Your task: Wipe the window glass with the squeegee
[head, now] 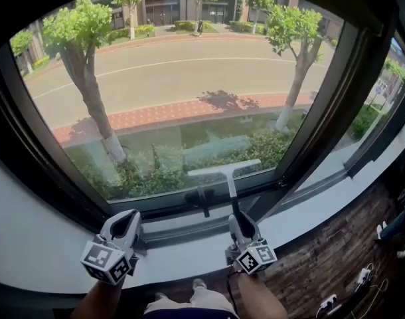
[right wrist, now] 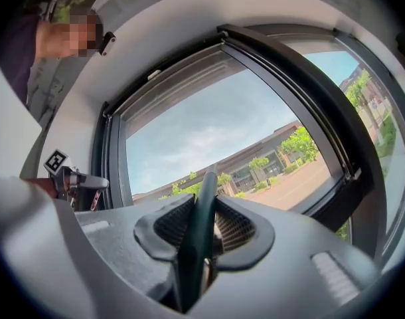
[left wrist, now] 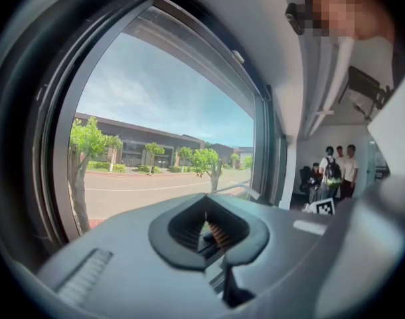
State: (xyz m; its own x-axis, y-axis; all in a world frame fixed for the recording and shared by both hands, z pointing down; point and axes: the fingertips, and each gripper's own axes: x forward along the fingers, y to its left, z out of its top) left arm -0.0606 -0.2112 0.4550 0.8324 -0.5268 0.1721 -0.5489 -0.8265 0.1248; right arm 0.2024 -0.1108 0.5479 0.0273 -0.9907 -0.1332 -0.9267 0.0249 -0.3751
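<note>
— what's on the left?
— a white sill (head: 36, 244) runs along the near edge of the window. the left gripper (head: 128, 226) hangs just above it, pointing at the lower frame. in the left gripper view its fingers (left wrist: 179, 244) are pressed together with nothing between them.
— and in the middle?
— the window glass (head: 169, 85) fills most of the head view, with trees (head: 83, 38) and a road (head: 176, 68) outside. a black window handle (head: 200, 199) sits on the bottom frame, between the two grippers.
— where's the squeegee?
— the squeegee (head: 224, 171) is just right of that handle. its pale blade lies nearly level, low on the pane, and looks to rest against the glass. its dark shaft runs down toward the near side into the right gripper (head: 238, 223).
— how is it held?
— the right gripper view shows the fingers (right wrist: 245, 234) pinching the dark shaft on both sides, and the shaft stands upright between them.
— anything further right?
— in the left gripper view a few people (left wrist: 335, 171) stand far off in the room beyond the window.
</note>
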